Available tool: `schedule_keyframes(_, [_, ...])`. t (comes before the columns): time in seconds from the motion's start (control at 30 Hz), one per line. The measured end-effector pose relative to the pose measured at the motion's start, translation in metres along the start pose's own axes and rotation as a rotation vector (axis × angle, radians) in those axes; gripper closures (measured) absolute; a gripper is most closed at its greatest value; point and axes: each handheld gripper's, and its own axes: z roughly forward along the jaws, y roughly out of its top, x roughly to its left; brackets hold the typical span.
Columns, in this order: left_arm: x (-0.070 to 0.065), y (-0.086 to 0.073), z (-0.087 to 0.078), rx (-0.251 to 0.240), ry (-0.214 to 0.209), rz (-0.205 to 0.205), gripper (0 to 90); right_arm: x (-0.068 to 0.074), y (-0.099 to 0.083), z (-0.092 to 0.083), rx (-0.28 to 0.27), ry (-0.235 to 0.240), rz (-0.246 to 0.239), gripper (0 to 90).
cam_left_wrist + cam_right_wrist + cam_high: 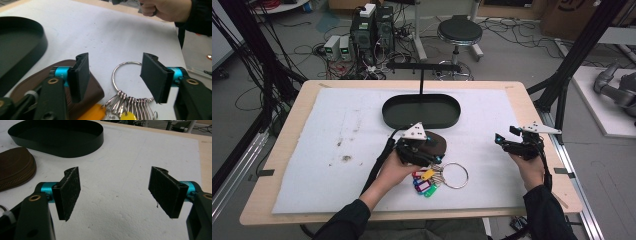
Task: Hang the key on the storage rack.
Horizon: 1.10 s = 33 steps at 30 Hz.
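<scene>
My left gripper (pixel 113 77) stands partly open, gripping nothing; one key ring (pixel 125 75) lies on the mat between its jaws, one brown zip pouch (pixel 85 95) beneath its left pad. My right gripper (pixel 115 192) gapes wide, empty. One black oval tray (pixel 421 111) sits just beyond.

The left gripper (pixel 428 150) sits near the table's middle, gripped by the left hand (pixel 393 170), its jaws apart and apparently pressing on nothing, while the right gripper (pixel 504 142), in the right hand (pixel 528 167), hovers far right with jaws wide.
</scene>
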Motion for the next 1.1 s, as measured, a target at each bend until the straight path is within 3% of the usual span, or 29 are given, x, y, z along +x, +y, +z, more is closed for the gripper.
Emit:
schedule_keyframes(0.2, [-0.004, 0.007, 0.033, 0.095, -0.036, 0.017, 46.0, 0.0, 0.0, 0.001, 0.002, 0.003, -0.001, 26.2])
schedule_keyframes(0.53, [-0.003, 0.01, 0.064, 0.228, -0.04, 0.007, 57.2, 0.0, 0.0, 0.001, 0.005, 0.006, -0.006, 26.3])
schedule_keyframes(0.87, [0.0, 0.003, 0.077, 0.32, -0.021, -0.002, 66.1, 0.0, 0.0, 0.001, 0.005, 0.005, -0.008, 26.3])
schedule_keyframes(1.0, [-0.003, 0.001, 0.081, 0.355, 0.008, 0.035, 69.9, 0.001, 0.0, 0.002, 0.006, 0.005, -0.008, 26.3])
schedule_keyframes(1.1, [-0.004, 0.002, 0.082, 0.355, 0.025, 0.043, 73.1, 0.001, 0.0, 0.001, 0.005, 0.005, -0.007, 26.3])
